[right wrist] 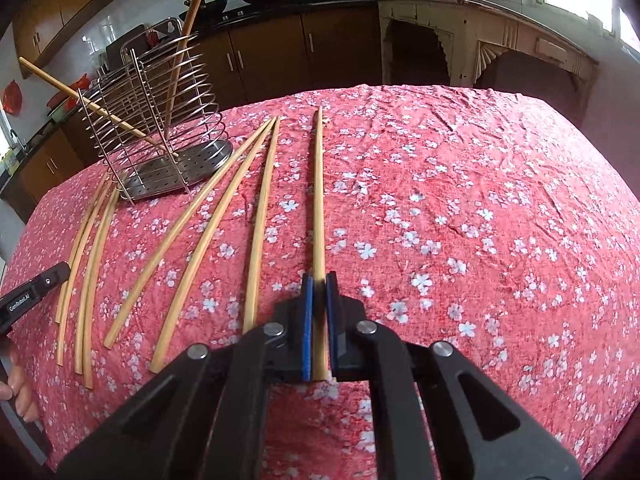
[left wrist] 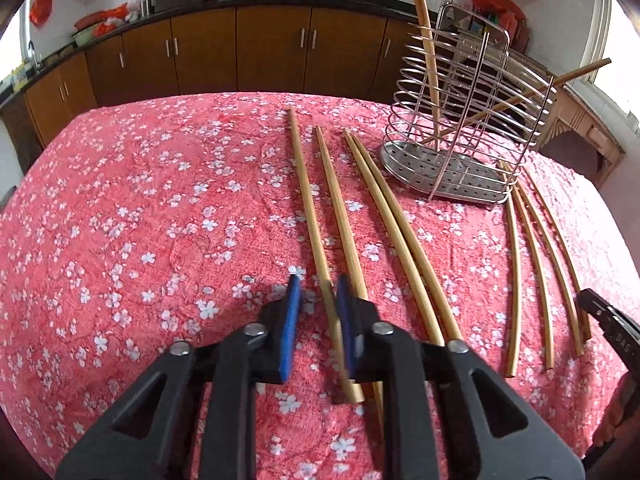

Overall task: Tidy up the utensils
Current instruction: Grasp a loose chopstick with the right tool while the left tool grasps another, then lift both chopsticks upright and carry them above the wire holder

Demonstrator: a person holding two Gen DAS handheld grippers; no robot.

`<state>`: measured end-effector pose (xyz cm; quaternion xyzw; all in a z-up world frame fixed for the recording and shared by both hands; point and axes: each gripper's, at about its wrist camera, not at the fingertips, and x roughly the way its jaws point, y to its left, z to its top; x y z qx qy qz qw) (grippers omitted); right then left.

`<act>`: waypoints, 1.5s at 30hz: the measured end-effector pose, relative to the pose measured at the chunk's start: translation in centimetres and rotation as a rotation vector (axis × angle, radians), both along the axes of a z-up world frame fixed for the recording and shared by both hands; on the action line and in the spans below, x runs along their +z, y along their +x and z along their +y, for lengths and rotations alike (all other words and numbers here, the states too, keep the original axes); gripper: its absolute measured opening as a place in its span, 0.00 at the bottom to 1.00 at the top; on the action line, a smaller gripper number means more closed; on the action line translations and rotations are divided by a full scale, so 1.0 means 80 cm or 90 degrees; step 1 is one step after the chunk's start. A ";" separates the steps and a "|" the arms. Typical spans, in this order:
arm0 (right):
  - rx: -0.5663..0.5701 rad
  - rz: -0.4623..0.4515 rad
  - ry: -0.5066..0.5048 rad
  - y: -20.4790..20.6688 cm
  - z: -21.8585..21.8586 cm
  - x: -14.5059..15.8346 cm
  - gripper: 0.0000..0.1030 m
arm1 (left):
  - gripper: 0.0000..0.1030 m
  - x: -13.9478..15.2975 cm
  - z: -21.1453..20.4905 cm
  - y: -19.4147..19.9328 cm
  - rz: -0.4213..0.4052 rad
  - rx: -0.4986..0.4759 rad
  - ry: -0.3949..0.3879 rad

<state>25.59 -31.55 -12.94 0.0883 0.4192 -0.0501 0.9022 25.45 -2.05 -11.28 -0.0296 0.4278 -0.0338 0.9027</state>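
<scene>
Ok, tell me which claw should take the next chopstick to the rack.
Right, probably. The right claw is shut on a chopstick, ready to lift it to the rack. The left claw is open, only straddling another stick lying on the cloth.

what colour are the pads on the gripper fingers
Blue pads on black fingers, on both grippers; clearest in the right wrist view.

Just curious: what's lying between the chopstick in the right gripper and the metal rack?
Three loose chopsticks lie there on the cloth, visible in the right wrist view.
</scene>
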 end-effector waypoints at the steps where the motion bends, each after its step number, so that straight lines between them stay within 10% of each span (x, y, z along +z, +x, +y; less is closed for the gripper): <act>1: 0.001 0.000 -0.002 0.001 0.000 0.000 0.08 | 0.09 -0.001 0.000 0.000 -0.001 0.006 0.006; 45: -0.015 0.002 0.001 -0.010 -0.031 -0.001 0.08 | 0.08 0.001 0.069 -0.039 -0.001 0.004 0.027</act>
